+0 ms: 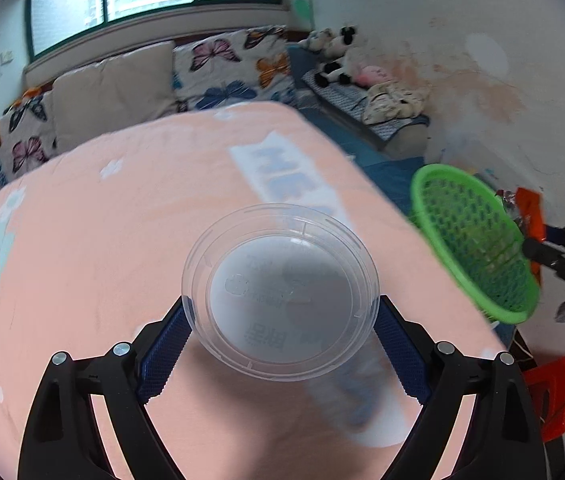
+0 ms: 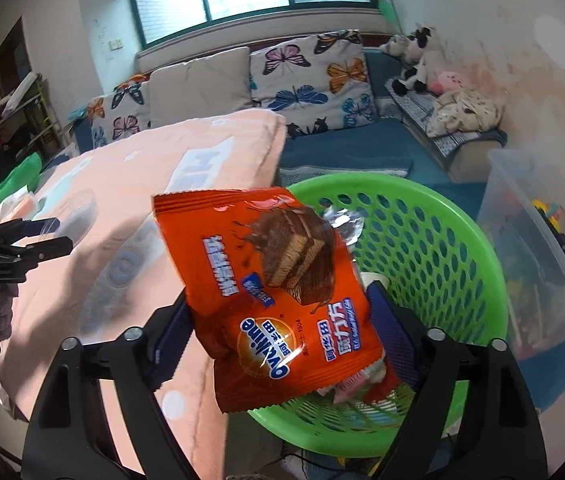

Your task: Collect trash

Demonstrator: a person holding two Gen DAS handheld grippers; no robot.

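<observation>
Holding clear lid in left claw; right claw loosely around orange wrapper above green basket, some trash inside, neither dropped yet.

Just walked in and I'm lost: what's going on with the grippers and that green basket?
A person is clearing trash off a table with a pink cloth. The left hand-held gripper has a clear plastic lid between its pads, above the table. The right hand-held gripper has an orange snack wrapper between its fingers over the green basket, which already holds some wrappers.
</observation>
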